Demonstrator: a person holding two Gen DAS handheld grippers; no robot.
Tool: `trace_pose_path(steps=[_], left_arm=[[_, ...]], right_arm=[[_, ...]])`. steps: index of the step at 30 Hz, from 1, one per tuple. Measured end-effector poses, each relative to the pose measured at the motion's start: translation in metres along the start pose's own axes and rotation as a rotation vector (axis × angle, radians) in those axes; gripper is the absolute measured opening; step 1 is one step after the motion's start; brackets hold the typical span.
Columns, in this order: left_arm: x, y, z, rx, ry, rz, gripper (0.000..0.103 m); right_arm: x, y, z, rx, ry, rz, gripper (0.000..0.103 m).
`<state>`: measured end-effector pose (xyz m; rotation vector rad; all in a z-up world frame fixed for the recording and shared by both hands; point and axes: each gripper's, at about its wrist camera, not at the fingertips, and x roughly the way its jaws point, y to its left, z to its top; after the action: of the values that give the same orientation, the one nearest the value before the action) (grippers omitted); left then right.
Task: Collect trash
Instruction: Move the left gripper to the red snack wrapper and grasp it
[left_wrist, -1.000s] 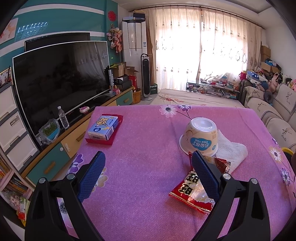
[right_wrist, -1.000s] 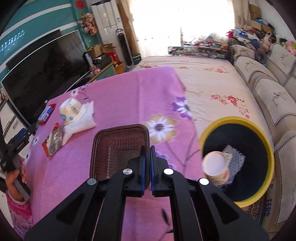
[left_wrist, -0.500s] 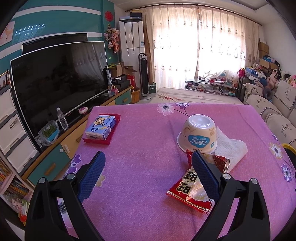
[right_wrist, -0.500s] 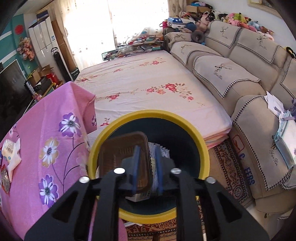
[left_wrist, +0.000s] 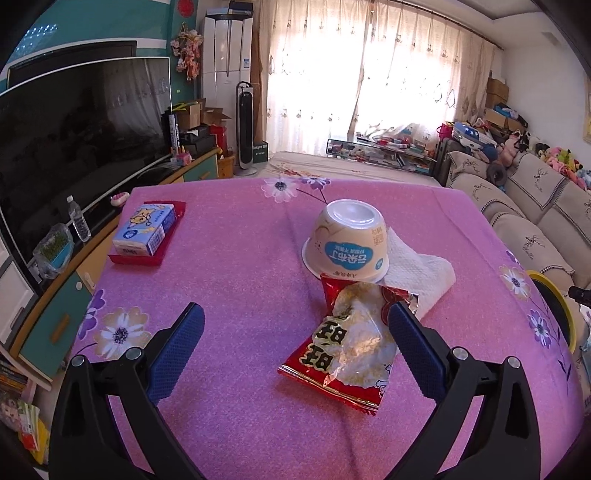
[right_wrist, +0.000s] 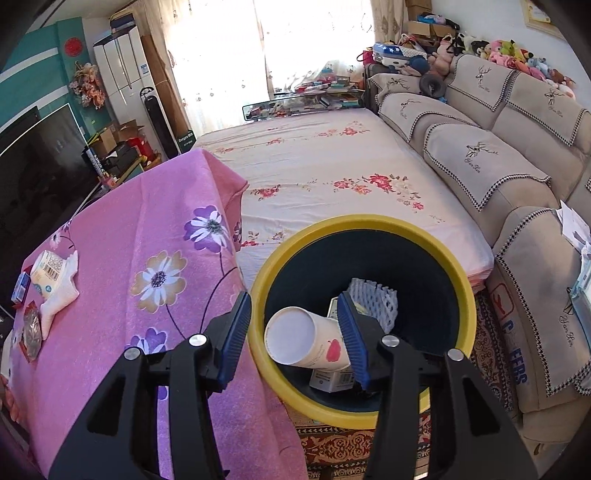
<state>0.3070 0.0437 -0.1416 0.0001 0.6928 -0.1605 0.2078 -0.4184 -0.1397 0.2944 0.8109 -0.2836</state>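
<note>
- Left wrist view: my left hand-held gripper (left_wrist: 295, 325) hangs over the pink flowered surface (left_wrist: 236, 258) with its jaws spread wide and nothing between them. The jaws have just been opening a little further.
- A red snack wrapper (left_wrist: 347, 347) lies flat on the surface, its right side just beside the right blue pad (left_wrist: 413, 350). Behind it an upturned pudding cup (left_wrist: 349, 240) sits on a crumpled paper towel (left_wrist: 421, 269).
- Far left on the surface, a blue tissue box (left_wrist: 146, 229) rests on a red tray (left_wrist: 136, 258).
- Right wrist view: my right hand-held gripper (right_wrist: 295, 332) is released, jaws partly apart and just opening, nothing clamped. It hangs over the yellow-rimmed bin (right_wrist: 369, 225) beside the surface (right_wrist: 129, 221).
- Inside the bin I see a paper cup (right_wrist: 306, 339) on its side, white foam netting (right_wrist: 373, 302) and a small carton (right_wrist: 332, 380).
- The cup, towel and wrapper lie at that view's far left, well apart from the bin.
</note>
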Motion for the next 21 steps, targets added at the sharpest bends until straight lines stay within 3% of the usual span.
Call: trace_pose_path(steps=[4, 9, 16, 19, 21], left_arm=[[0.007, -0.010, -0.004, 0.032, 0.026, -0.052, 0.098], [0.012, -0.034, -0.009, 0.149, 0.034, -0.029, 0.098], [0.026, -0.020, -0.007, 0.064, 0.104, -0.089, 0.098], [0.034, -0.024, -0.007, 0.088, 0.137, -0.114, 0.091], [0.038, -0.028, -0.008, 0.106, 0.158, -0.116, 0.080]], right_arm=[[0.003, 0.004, -0.005, -0.001, 0.016, 0.022, 0.047], [0.006, 0.002, -0.009, 0.007, 0.026, 0.031, 0.047], [0.005, 0.004, -0.012, 0.002, 0.022, 0.046, 0.049], [0.006, 0.009, -0.014, -0.001, 0.027, 0.053, 0.049], [0.007, 0.011, -0.014, -0.004, 0.030, 0.058, 0.049]])
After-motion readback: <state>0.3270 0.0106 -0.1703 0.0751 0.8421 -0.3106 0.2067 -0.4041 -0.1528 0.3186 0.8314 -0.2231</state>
